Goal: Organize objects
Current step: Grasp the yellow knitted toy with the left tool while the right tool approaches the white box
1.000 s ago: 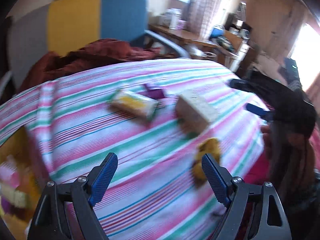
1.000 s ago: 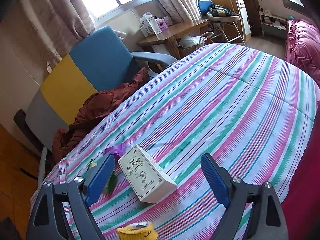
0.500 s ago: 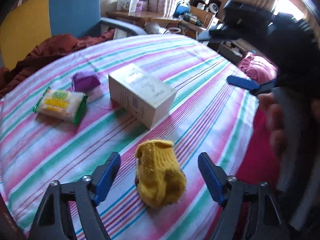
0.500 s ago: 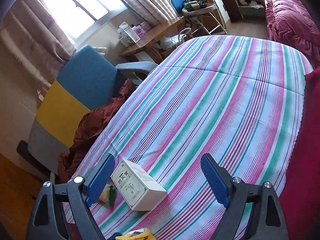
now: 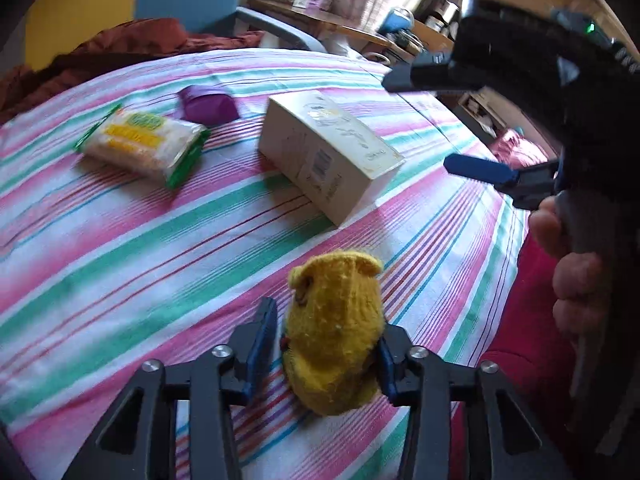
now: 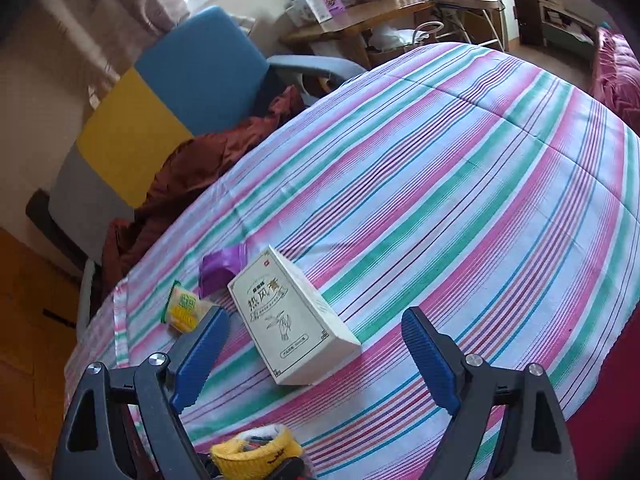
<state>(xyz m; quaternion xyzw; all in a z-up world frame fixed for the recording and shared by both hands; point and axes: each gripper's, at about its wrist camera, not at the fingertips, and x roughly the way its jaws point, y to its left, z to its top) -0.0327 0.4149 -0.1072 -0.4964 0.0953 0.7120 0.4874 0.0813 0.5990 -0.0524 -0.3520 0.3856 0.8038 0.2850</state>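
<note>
A yellow knitted toy (image 5: 336, 328) lies near the front edge of the striped bedspread (image 5: 120, 260). My left gripper (image 5: 326, 332) straddles it with its jaws closing and the blue pads against its sides. The toy's top (image 6: 256, 452) shows at the bottom of the right wrist view. A white box (image 5: 328, 148) (image 6: 288, 320) lies just beyond. Further left are a yellow-green snack packet (image 5: 140, 144) (image 6: 184, 308) and a purple packet (image 5: 208, 106) (image 6: 222, 268). My right gripper (image 6: 314, 320) (image 5: 440, 124) hangs open above the box, holding nothing.
A blue and yellow armchair (image 6: 192, 80) with a rust-red cloth (image 6: 192, 172) stands behind the bed. A wooden desk (image 6: 360, 16) with boxes is further back. A person's hand (image 5: 560, 236) grips the right tool. Red bedding (image 5: 516, 360) lies past the right edge.
My left gripper dropped toward the yellow toy and its jaws narrowed from wide apart to the toy's sides. The right gripper tilted down a little over the white box.
</note>
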